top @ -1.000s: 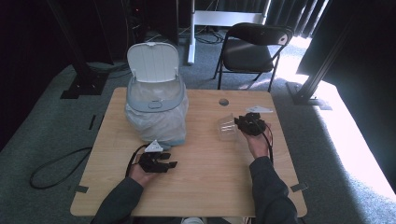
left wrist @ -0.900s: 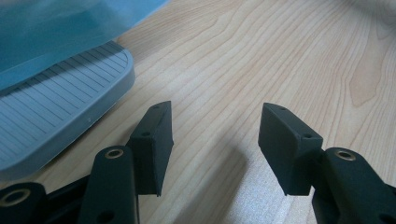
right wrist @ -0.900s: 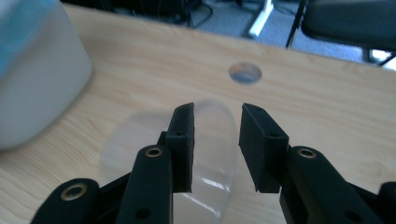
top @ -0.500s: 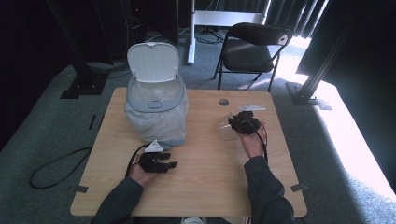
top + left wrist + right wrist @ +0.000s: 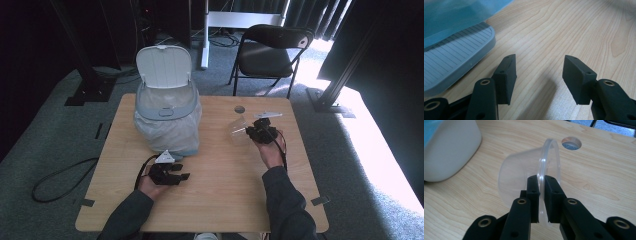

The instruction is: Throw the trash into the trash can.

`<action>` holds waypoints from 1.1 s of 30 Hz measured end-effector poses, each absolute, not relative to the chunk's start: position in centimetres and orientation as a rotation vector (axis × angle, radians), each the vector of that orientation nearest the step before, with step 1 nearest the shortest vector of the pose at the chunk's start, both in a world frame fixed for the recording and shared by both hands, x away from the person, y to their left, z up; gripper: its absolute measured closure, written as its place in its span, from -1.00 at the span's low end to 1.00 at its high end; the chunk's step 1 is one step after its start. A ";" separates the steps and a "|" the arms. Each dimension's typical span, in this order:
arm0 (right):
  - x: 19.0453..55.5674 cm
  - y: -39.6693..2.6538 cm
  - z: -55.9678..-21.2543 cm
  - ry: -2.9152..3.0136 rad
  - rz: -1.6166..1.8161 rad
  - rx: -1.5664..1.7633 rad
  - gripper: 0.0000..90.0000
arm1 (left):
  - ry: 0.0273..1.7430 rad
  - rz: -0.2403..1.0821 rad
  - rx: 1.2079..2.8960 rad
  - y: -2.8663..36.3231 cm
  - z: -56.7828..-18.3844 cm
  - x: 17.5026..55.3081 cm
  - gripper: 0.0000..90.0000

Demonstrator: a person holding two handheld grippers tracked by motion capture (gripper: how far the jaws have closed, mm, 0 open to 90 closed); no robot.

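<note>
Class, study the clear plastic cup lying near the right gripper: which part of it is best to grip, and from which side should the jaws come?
Grip the rim. The clear plastic cup lies tilted on its side on the table, so its thin wall fits between narrow jaws, one inside the mouth and one outside. The right gripper comes at the near edge this way, its jaws just closing on the rim. The rounded body looks too wide and slippery.

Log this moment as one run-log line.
right hand-held gripper: jaws just closing, shut on clear plastic cup rim | left hand-held gripper: open, holding nothing, beside bin
</note>
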State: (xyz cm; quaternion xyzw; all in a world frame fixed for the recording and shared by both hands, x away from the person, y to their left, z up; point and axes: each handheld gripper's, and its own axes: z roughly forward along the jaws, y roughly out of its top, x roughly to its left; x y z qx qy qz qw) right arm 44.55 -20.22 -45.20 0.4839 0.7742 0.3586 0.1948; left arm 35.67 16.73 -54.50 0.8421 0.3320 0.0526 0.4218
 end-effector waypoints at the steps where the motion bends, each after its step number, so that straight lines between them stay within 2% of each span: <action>1: 44.6 -20.2 -45.3 2.169 1.002 1.353 0.85 | 0.834 0.130 2.108 16.7 -54.5 35.7 0.00; 14: 44.8 -19.6 -45.2 2.155 1.003 1.287 0.87 | 0.834 0.130 2.108 16.7 -54.5 35.7 0.00; 33: 45.1 -19.1 -43.2 2.129 1.046 1.222 0.87 | 0.831 0.133 2.109 16.7 -54.5 35.7 0.00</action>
